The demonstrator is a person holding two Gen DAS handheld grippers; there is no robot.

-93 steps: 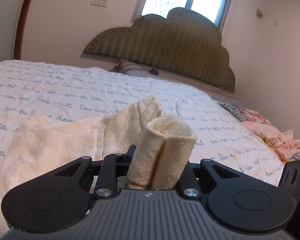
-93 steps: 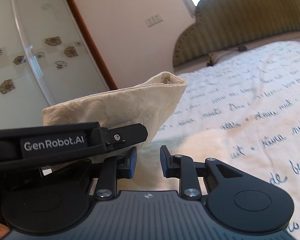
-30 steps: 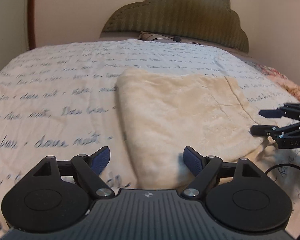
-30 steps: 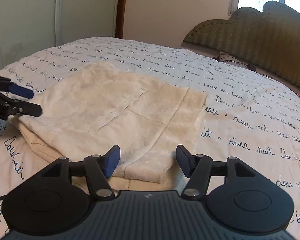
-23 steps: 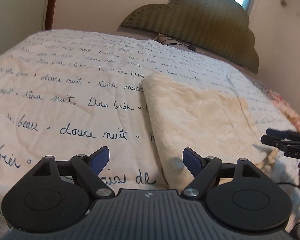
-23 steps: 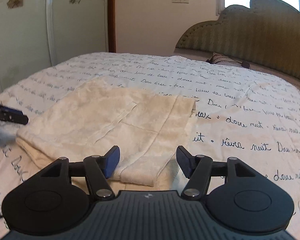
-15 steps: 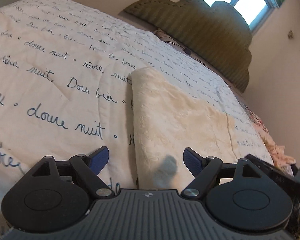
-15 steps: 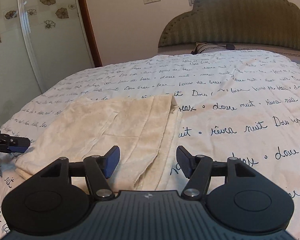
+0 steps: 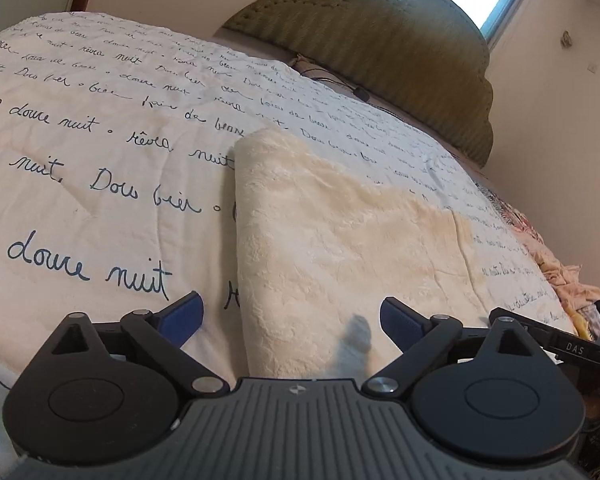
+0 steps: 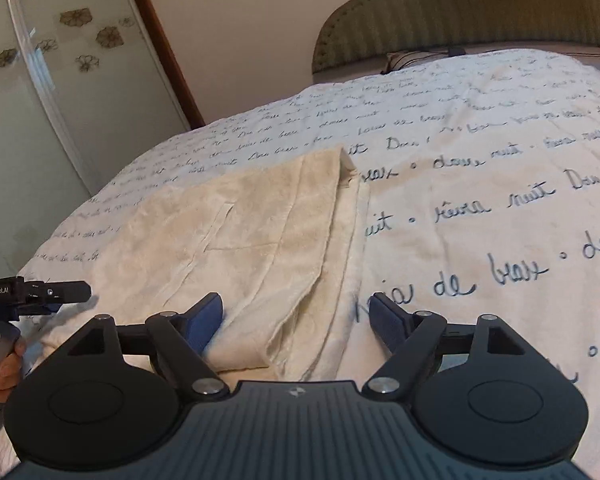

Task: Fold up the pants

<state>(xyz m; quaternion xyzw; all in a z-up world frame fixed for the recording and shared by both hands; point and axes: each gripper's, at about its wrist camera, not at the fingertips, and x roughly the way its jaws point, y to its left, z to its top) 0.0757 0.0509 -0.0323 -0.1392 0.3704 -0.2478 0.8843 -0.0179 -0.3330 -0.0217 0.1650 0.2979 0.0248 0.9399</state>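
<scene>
The cream pants (image 9: 340, 232) lie folded flat on the bed, also in the right wrist view (image 10: 236, 240). My left gripper (image 9: 292, 316) is open and empty, low over the near left corner of the fold. My right gripper (image 10: 296, 320) is open and empty, low over the near right edge, where layered hems show. The right gripper shows at the right of the left wrist view (image 9: 556, 344). The left gripper shows at the left of the right wrist view (image 10: 40, 294).
The bed cover (image 9: 80, 140) is white with blue script. A green padded headboard (image 9: 380, 40) stands at the far end. Loose clothes (image 9: 560, 272) lie at the bed's right edge. A glass wardrobe door (image 10: 40, 80) stands left.
Earlier the left gripper held a bunch of the pants; now the pants lie flat and both grippers are open. Over the last second both grippers dropped lower and closer to the near edge.
</scene>
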